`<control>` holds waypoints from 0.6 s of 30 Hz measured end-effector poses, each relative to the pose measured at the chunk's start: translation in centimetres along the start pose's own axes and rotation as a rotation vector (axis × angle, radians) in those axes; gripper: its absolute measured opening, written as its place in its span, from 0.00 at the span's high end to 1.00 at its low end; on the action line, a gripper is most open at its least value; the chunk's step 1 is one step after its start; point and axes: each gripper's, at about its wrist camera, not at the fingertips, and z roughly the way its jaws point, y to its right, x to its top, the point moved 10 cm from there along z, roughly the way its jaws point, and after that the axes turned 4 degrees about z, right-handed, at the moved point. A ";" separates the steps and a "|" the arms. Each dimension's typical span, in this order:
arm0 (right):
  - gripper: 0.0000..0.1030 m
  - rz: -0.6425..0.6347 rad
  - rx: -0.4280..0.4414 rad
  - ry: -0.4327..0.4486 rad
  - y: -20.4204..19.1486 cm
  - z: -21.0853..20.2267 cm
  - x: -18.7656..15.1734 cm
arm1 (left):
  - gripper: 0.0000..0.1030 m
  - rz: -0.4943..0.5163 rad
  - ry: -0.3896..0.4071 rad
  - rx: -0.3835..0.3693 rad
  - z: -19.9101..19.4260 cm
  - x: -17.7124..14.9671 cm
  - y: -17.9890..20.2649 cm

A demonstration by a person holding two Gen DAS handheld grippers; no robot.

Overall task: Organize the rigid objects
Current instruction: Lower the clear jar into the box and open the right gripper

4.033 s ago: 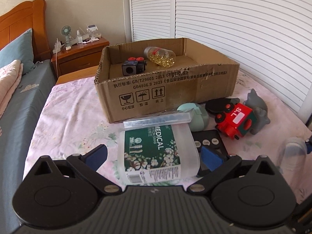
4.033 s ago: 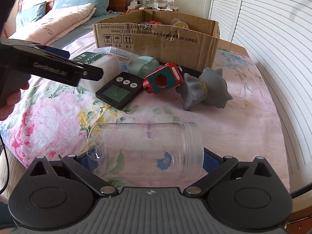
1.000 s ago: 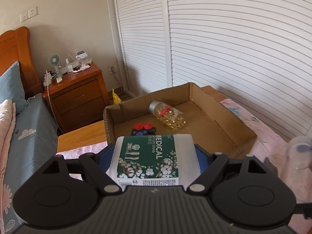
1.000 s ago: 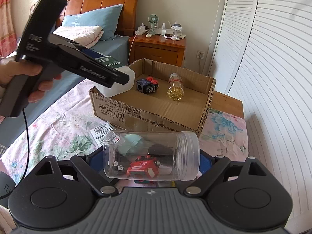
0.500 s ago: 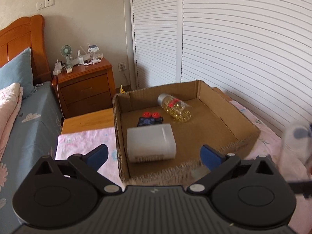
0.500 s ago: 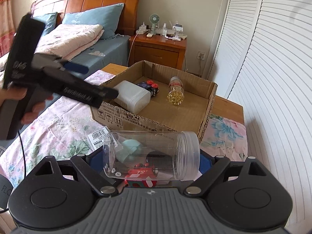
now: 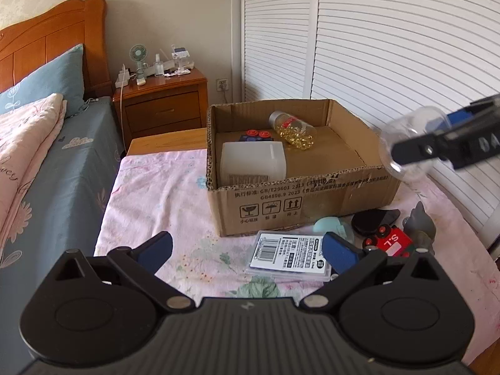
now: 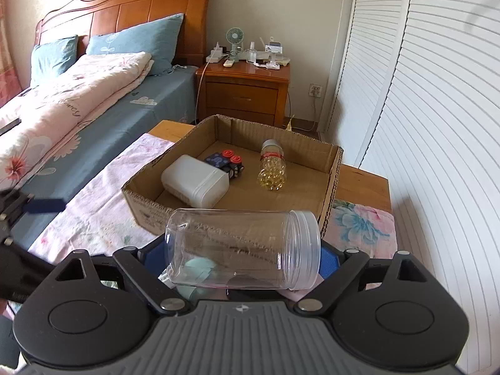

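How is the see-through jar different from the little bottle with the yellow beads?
The clear jar is empty; the small bottle is packed with yellow capsules. The clear jar is held up in the right gripper, while the small bottle rests on the floor of the cardboard box. The clear jar looks wider and its mouth shows no lid; the small bottle has a grey cap and a red band. Both are see-through and lie on their sides.

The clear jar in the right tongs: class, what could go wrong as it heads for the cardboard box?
1. The clear jar lies sideways between the right tongs; smooth and round, it may slip or roll out.
2. Dropped into the cardboard box, it could strike the capsule bottle or the white container.
3. The open left tongs hover nearby and might collide.
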 end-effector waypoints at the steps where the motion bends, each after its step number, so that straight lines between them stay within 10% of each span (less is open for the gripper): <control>1: 0.10 0.008 0.001 -0.006 0.1 0.4 0.4 | 0.02 0.001 0.001 0.001 -0.1 0.0 0.0; 18: 0.00 0.058 -0.023 -0.033 0.8 7.4 6.3 | 0.02 -0.029 0.014 0.024 -1.0 -0.6 -1.1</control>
